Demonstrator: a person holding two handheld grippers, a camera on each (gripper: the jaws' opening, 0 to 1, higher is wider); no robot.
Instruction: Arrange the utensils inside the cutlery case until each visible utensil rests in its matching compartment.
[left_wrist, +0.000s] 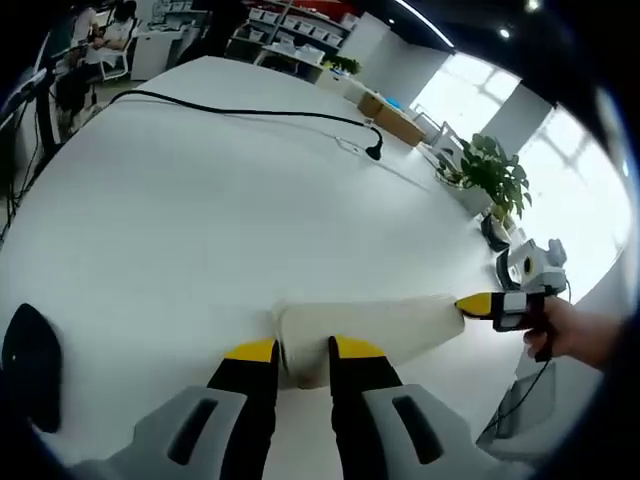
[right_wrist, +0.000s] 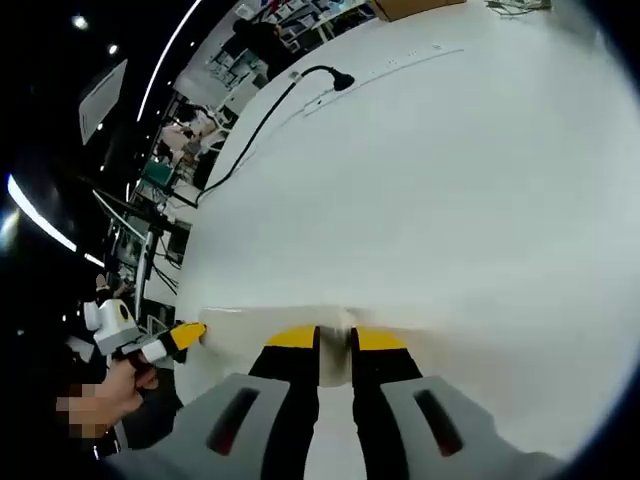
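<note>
A cream cutlery case (left_wrist: 380, 325) lies closed and flat on the white table (left_wrist: 220, 210). My left gripper (left_wrist: 303, 350) has its yellow-tipped jaws close together over the case's near end, pinching it. The right gripper (left_wrist: 478, 303), held by a hand, meets the case's far end. In the right gripper view, my right gripper (right_wrist: 335, 340) clamps an edge of the case (right_wrist: 240, 330), and the left gripper (right_wrist: 188, 333) touches its other end. What lies inside the case is hidden.
A black cable with a plug (left_wrist: 375, 152) runs across the far side of the table, also in the cable (right_wrist: 340, 80). A dark flat object (left_wrist: 30, 365) sits at the near left. A potted plant (left_wrist: 495, 175) and a cardboard box (left_wrist: 395, 120) stand beyond the table's edge.
</note>
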